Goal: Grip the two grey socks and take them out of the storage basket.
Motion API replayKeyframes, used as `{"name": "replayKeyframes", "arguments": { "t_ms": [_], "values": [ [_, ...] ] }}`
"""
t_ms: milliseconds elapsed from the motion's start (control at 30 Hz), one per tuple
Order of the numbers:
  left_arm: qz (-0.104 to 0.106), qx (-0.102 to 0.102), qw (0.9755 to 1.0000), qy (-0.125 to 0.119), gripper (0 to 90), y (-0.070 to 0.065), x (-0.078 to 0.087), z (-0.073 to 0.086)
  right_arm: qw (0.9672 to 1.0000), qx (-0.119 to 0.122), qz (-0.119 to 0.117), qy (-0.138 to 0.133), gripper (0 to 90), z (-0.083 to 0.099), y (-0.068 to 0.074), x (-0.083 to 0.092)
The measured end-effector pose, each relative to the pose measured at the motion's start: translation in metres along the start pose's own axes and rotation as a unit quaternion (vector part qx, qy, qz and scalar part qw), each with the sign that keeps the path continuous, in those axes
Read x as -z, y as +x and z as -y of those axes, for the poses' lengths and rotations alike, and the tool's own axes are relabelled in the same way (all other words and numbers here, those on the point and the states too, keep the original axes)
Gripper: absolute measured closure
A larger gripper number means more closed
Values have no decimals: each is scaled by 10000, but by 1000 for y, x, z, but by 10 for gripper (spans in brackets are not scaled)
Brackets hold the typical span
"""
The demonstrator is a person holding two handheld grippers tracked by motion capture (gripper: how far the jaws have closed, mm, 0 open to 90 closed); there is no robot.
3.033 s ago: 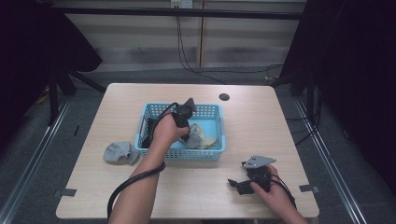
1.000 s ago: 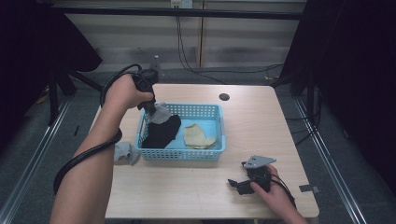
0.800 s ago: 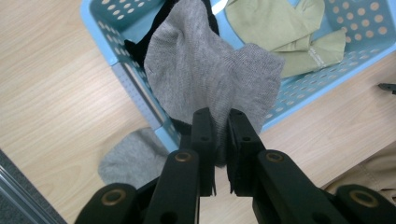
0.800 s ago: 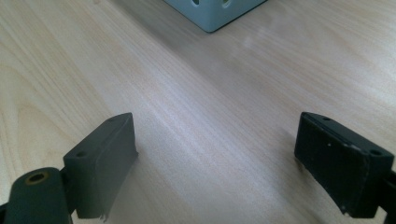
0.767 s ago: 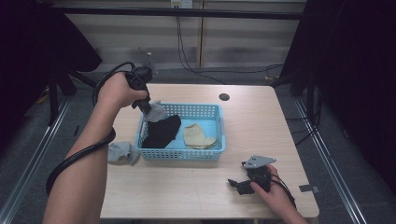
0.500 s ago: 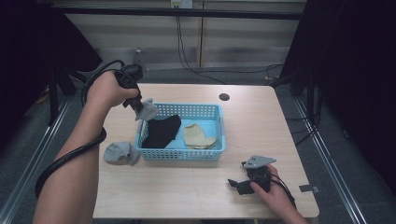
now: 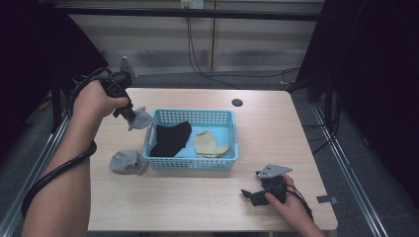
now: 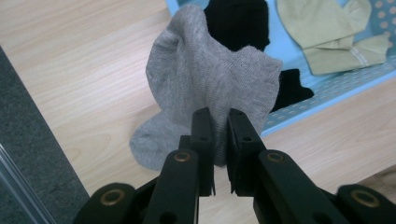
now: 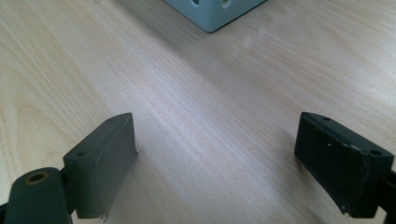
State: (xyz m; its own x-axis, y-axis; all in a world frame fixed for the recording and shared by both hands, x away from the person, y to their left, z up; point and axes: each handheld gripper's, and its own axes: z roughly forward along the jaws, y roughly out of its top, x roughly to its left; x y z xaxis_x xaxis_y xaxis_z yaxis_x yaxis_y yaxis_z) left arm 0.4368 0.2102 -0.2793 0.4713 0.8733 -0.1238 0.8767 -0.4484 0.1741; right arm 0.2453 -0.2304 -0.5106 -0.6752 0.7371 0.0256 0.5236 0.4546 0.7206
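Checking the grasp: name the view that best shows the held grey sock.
The left gripper view: the grey sock hangs close up, pinched between the left hand-held gripper jaws. The high view shows it small, left of the basket.

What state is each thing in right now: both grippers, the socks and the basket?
left gripper: shut on the held grey sock, raised left of the basket.
right gripper: open, low over bare table.
held grey sock: hanging from the jaws.
second grey sock: crumpled on the table.
black sock: in the basket.
beige sock: in the basket.
blue basket: upright.
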Motion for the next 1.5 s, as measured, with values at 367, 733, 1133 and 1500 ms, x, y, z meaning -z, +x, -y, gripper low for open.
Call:
{"name": "replayKeyframes", "arguments": {
  "t_ms": [367,733,1133,1500],
  "values": [
    [-24,291,9996,54,825,26,-22,20,10000,1,-3,-1,120,0,0,0],
    [28,514,9987,62,822,45,-51,33,10000,0,0,1,120,0,0,0],
    [-17,503,9987,54,807,47,-70,34,10000,-1,-1,-13,120,0,0,0],
    [-112,530,9978,-372,472,41,-71,44,10000,-1,1,-9,120,0,0,0]
  ]
}}
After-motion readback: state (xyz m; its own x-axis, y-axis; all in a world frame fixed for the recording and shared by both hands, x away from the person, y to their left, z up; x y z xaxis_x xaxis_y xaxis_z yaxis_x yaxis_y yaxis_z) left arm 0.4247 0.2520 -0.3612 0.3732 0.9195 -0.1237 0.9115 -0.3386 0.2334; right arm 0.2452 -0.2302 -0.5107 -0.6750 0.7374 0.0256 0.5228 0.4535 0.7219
